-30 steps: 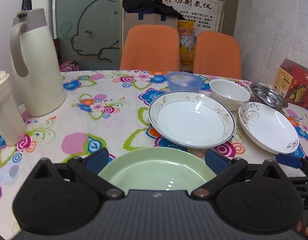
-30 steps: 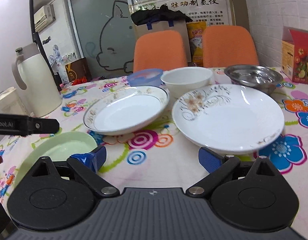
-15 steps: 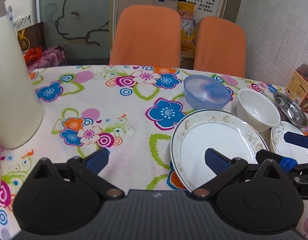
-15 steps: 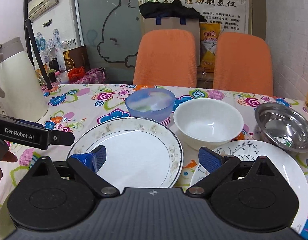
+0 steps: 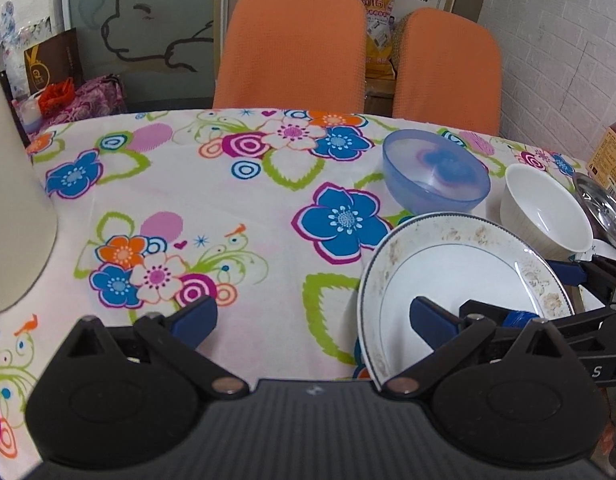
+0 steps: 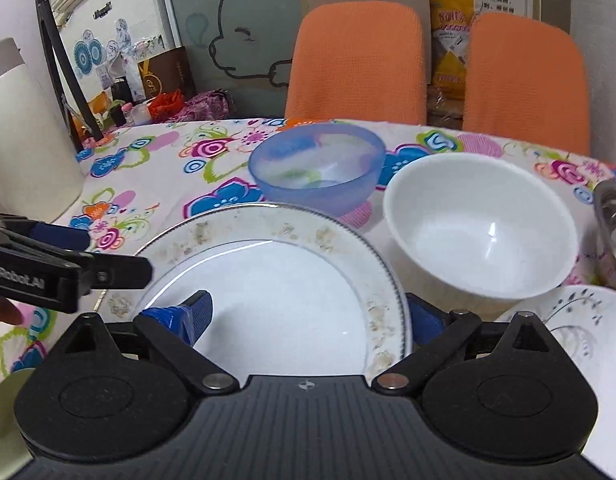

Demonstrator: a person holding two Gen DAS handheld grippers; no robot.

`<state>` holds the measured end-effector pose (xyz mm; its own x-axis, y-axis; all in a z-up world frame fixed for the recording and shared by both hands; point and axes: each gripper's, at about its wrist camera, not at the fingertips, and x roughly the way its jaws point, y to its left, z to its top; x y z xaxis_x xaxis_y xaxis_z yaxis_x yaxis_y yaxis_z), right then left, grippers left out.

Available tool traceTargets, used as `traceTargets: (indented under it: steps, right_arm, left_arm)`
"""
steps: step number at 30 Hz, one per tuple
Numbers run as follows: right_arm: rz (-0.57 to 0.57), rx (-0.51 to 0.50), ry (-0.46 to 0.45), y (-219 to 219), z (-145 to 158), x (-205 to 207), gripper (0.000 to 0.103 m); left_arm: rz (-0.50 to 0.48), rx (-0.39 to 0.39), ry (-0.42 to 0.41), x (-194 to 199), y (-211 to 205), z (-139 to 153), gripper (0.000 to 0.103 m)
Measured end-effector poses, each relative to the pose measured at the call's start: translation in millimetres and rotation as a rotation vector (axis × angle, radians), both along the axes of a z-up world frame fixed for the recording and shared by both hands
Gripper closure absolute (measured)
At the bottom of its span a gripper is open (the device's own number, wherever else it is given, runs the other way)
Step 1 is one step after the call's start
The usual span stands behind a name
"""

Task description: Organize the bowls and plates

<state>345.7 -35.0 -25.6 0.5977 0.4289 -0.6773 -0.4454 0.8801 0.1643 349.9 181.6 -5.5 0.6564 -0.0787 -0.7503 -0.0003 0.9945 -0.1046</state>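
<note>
A white plate with a speckled gold rim (image 6: 275, 280) lies on the flowered tablecloth. My right gripper (image 6: 308, 320) hovers open over its near right part, with one finger above the plate's well and the other outside its right rim. My left gripper (image 5: 314, 316) is open and holds nothing; its right finger hangs over the rimmed plate (image 5: 460, 276) and its left finger over bare cloth. Behind the plate stand a translucent blue bowl (image 6: 320, 168) and a white bowl (image 6: 480, 224). A floral white plate (image 6: 580, 320) lies at the right. A steel bowl (image 6: 612, 216) shows at the edge.
A cream thermos jug (image 5: 11, 200) stands at the left of the table. A pale green plate (image 6: 3, 392) peeks in at the near left. Two orange chairs (image 5: 291, 48) stand behind the table's far edge, and an orange box (image 5: 612, 160) sits at the far right.
Both grippers have moved forward across the table, still open. The green plate has dropped out of the left view. The right gripper now straddles the rimmed plate's right edge.
</note>
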Motion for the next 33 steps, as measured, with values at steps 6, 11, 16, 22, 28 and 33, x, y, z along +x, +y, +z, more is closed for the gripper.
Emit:
traceTargets:
  steps: [6,11,16,22,28,33]
  right_arm:
    - [0.007,0.003,-0.018,6.7,0.6,-3.3,0.015]
    - [-0.007,-0.004,-0.033,1.8,0.0,-10.2,0.016]
    - [0.009,-0.054,-0.072,7.7,-1.7,-34.6,0.016]
    - [0.026,-0.067,-0.137,6.6,-7.5,-47.0,0.015]
    - [-0.002,-0.067,-0.134,12.1,-7.1,-46.5,0.013]
    - [-0.052,-0.068,-0.121,18.2,-6.3,-49.1,0.013]
  left_arm:
    - [0.02,-0.003,0.009,1.2,2.4,-4.4,0.001]
    - [0.013,-0.002,0.032,2.0,1.6,-8.6,0.001]
    - [-0.022,-0.012,0.03,2.5,-8.3,-13.1,0.002]
    - [-0.059,0.045,0.016,-1.3,-18.5,-19.5,0.003]
    - [-0.088,0.034,-0.015,-5.5,-22.1,-17.5,0.022]
    - [-0.093,0.012,-0.012,-7.7,-35.4,-10.3,0.05]
